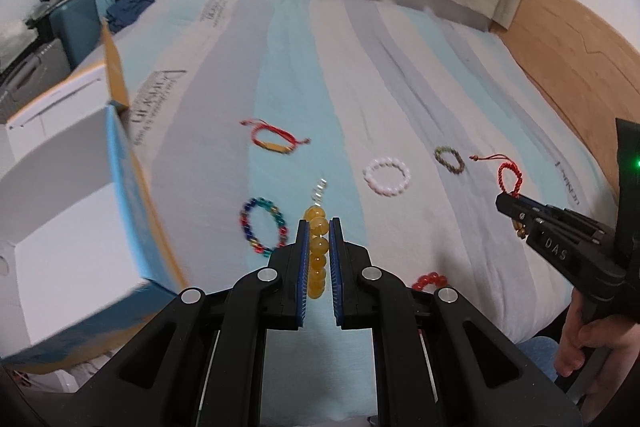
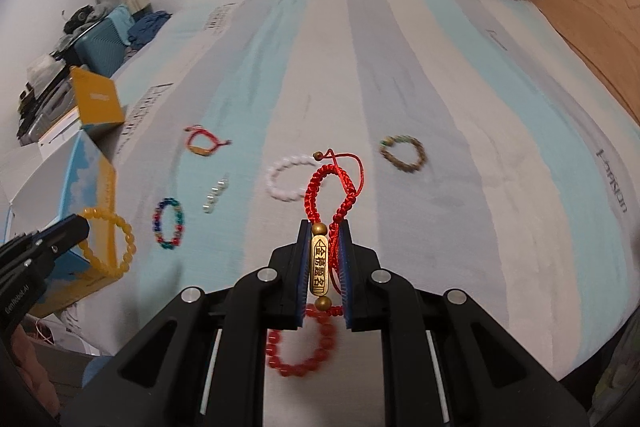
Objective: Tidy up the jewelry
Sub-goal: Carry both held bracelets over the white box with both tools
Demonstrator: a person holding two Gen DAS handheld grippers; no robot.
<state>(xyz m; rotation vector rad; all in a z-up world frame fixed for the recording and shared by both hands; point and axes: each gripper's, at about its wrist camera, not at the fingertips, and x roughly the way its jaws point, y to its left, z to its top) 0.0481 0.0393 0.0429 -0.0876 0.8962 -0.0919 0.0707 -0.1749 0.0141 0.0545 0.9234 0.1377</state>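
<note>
Two bracelets lifted | left gripper [image 1: 319,227] clamps yellow beads [image 1: 318,247], off bed [image 1: 400,75] beside box [image 1: 80,211] at left edge, likely its destination | right gripper [image 2: 323,227] pinches red cord bracelet [image 2: 320,263] by its brass plate | six remain on bed

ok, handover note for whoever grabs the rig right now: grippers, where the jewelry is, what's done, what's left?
Left gripper: shut on the yellow bead bracelet, lifted beside the open box.
Right gripper: shut on the red cord bracelet by its brass plate, above the bed.
Lying on the striped sheet: multicolour bead bracelet, clear bead piece, white bead bracelet, green-brown bead bracelet, second red cord bracelet, red bead bracelet near the edge.
Done: two pieces picked up. The box interior is not visible.
Left: probably drop both in the box, then collect the other six.
</note>
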